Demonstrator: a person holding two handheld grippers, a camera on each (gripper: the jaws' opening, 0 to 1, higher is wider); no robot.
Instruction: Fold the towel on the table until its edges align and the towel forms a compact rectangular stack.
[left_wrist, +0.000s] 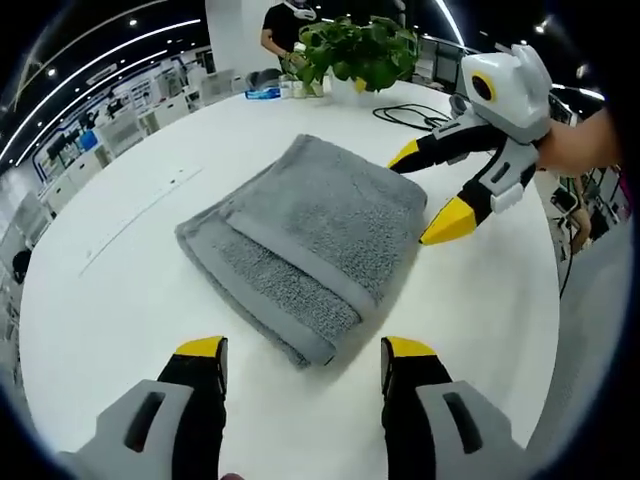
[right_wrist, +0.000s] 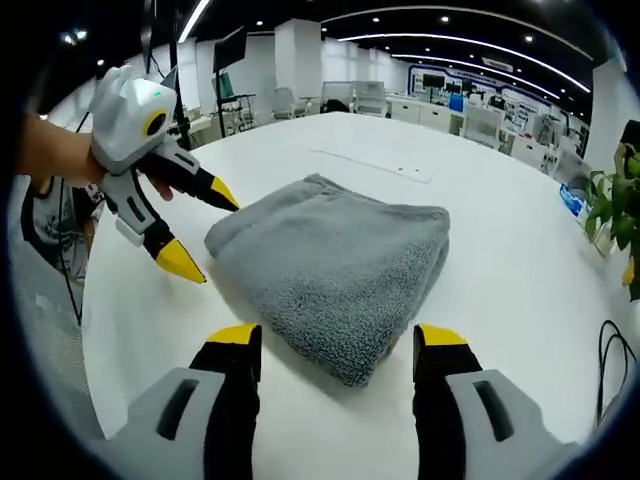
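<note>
The towel (left_wrist: 305, 245) lies folded on the table (left_wrist: 130, 270); my left gripper (left_wrist: 303, 365) and right gripper (right_wrist: 337, 350) both gape wide, empty. I'd only square any stray edge lightly; it looks nearly finished.

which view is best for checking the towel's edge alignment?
Left gripper view: the towel shows its layered hemmed edges facing the camera, so the stacking is readable. Right gripper view shows mostly the rounded fold and top surface, with the layered edges facing away.
</note>
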